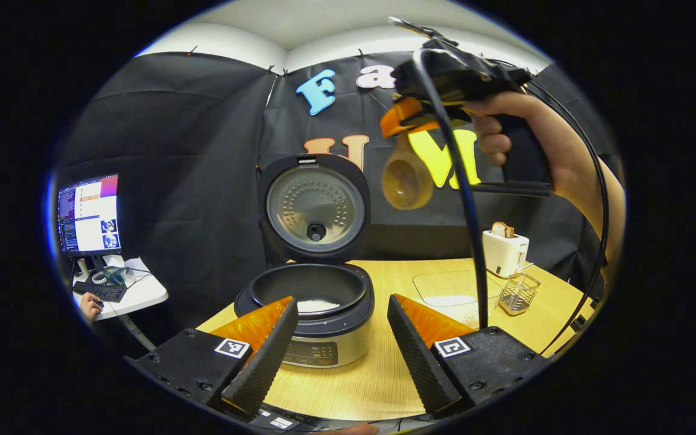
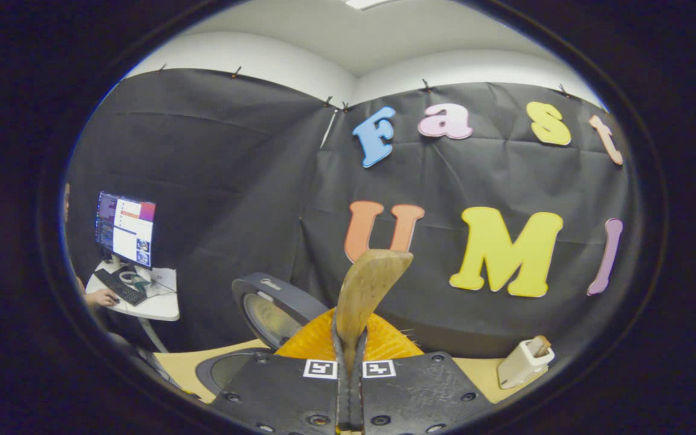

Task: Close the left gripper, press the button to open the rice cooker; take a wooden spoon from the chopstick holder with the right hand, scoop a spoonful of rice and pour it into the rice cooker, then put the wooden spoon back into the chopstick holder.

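Nearest your left camera, your left gripper (image 1: 339, 338) stands with its fingers (image 1: 263, 356) spread wide and nothing between them, low over the wooden table (image 1: 384, 374). Just past the fingertips sits the rice cooker (image 1: 312, 314), its lid (image 1: 315, 205) swung up and upright at the back, and a patch of white rice (image 1: 318, 305) shows in the dark inner pot.

Up and to the right in the left gripper view, your hand (image 1: 499, 130) holds the right gripper (image 1: 405, 118) in the air, well above the table. Its fingers are pinched together on the handle of the wooden spoon (image 1: 405, 175), whose bowl hangs down beside the raised lid, to its right and well above the pot's rim.

In the right gripper view, the right gripper's two fingers (image 2: 339, 362) press tight on the spoon's handle, and the spoon rises straight ahead of the camera; the open cooker lies below and to the left.

The wire chopstick holder (image 1: 518, 293) stands on the table toward the right, near the white toaster (image 1: 505, 251) with bread in its slot. Off to the far left a monitor (image 1: 89, 214) and keyboard (image 1: 103, 292) sit on a small white side table (image 1: 136, 293), a person's hand (image 1: 90, 306) beside them.
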Available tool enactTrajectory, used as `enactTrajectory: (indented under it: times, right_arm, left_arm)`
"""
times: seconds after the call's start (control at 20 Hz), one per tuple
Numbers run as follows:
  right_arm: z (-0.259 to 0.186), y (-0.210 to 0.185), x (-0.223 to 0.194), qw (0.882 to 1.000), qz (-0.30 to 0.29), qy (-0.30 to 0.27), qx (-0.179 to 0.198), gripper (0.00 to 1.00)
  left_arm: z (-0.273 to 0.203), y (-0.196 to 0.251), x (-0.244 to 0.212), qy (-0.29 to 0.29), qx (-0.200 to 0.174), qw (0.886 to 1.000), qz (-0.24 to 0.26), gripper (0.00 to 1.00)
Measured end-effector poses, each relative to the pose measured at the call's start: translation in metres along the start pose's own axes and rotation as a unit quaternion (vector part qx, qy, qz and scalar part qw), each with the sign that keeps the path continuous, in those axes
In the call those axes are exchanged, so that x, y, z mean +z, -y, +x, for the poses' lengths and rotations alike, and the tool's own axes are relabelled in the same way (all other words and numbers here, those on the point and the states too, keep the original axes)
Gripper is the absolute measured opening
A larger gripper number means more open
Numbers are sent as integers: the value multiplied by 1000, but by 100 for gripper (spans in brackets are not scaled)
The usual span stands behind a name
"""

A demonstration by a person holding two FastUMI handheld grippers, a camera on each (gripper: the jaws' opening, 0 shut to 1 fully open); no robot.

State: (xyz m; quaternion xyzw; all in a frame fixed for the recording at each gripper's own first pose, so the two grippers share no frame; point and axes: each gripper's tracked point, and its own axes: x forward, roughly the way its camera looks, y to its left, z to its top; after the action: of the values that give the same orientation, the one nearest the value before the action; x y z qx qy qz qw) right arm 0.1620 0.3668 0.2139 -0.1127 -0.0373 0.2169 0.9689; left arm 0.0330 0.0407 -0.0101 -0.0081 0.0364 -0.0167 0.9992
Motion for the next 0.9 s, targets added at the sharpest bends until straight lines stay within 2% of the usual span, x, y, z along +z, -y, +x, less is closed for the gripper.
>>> enactTrajectory:
  times: [0.15, 0.45, 0.6, 0.75, 0.9]
  right_arm:
    - [-19, 47, -12, 1000, 11, -3, -23, 2]
    - [-59, 148, -49, 996, 25, -14, -85, 1]
    - [-76, 200, -80, 991, 45, -28, -125, 1]
    - [-88, 253, -116, 983, 40, -40, -175, 1]
    - [-98, 282, -166, 974, 50, -68, -211, 2]
  left_arm:
    - [-2, 4, 6, 12, 5, 1000, 0, 95]
    - [-9, 21, 17, 32, 2, 999, -7, 95]
    - [-10, 30, 19, 36, -5, 999, -7, 95]
    - [-9, 37, 19, 37, -10, 999, -5, 95]
    - [-8, 42, 17, 36, -14, 999, -3, 95]
